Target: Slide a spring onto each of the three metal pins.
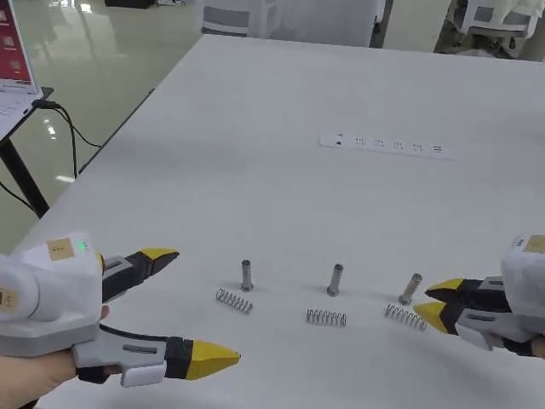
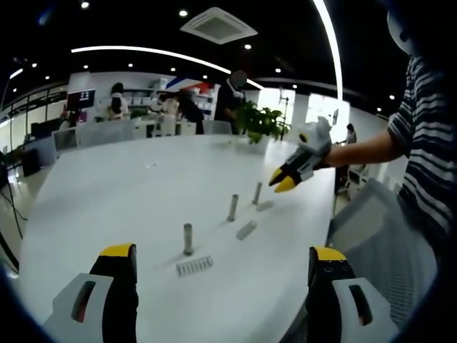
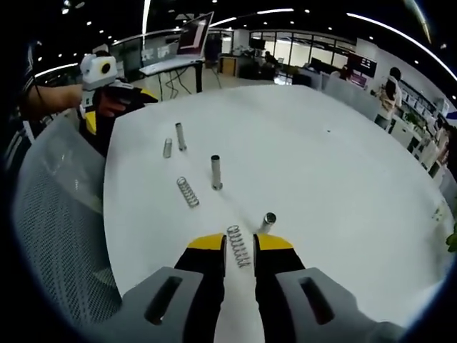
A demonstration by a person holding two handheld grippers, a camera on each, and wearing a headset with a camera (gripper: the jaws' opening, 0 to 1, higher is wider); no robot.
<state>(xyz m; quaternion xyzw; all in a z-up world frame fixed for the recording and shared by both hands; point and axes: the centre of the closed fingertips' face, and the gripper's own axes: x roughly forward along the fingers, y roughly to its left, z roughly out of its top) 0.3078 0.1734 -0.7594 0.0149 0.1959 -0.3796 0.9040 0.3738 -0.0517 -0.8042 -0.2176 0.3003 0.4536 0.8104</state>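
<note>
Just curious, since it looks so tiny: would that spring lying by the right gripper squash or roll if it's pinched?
The spring is thin open wire coil, so it probably flexes and feels very light. Lying on its side on the smooth table, it would likely roll if nudged. Its round coils may slip from the right gripper.

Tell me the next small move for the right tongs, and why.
Probably ease the right tongs forward and close them on the nearest spring: it lies flat on the table with its near end between their open tips, beside its bare pin.
</note>
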